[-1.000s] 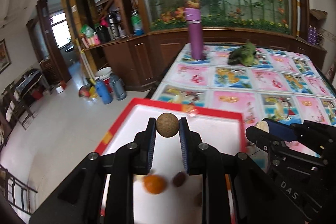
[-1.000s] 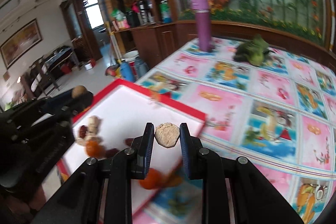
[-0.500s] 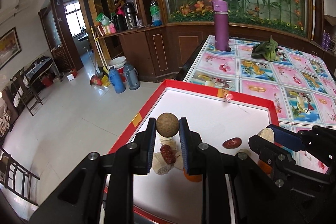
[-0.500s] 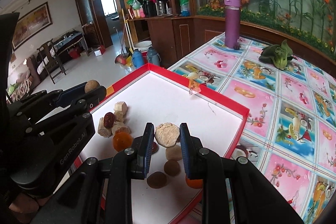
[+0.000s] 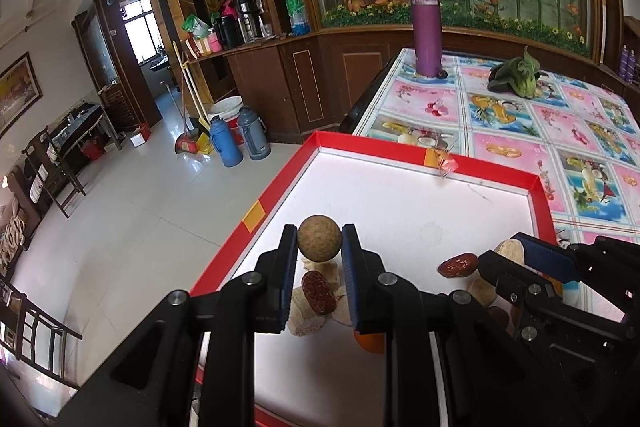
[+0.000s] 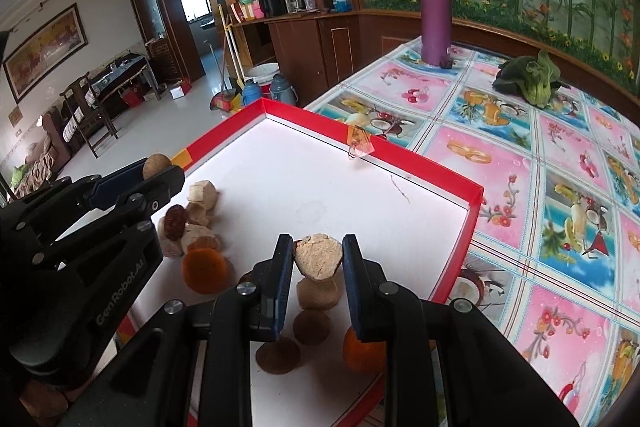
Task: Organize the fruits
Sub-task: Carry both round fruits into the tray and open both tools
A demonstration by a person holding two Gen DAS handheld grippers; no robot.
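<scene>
A round brown fruit [image 5: 319, 238] is being gripped by the left hand-held gripper [image 5: 319, 241] and a pale chunk [image 6: 319, 255] by the right hand-held gripper [image 6: 319, 257], above the red-rimmed tray [image 6: 474, 203].

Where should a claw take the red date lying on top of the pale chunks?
Across its narrow middle, from straight above. The date lies lengthwise on the pale chunks, so its long sides are exposed. The left claw, shut on a brown ball, hangs over it and would have to release that first.
</scene>
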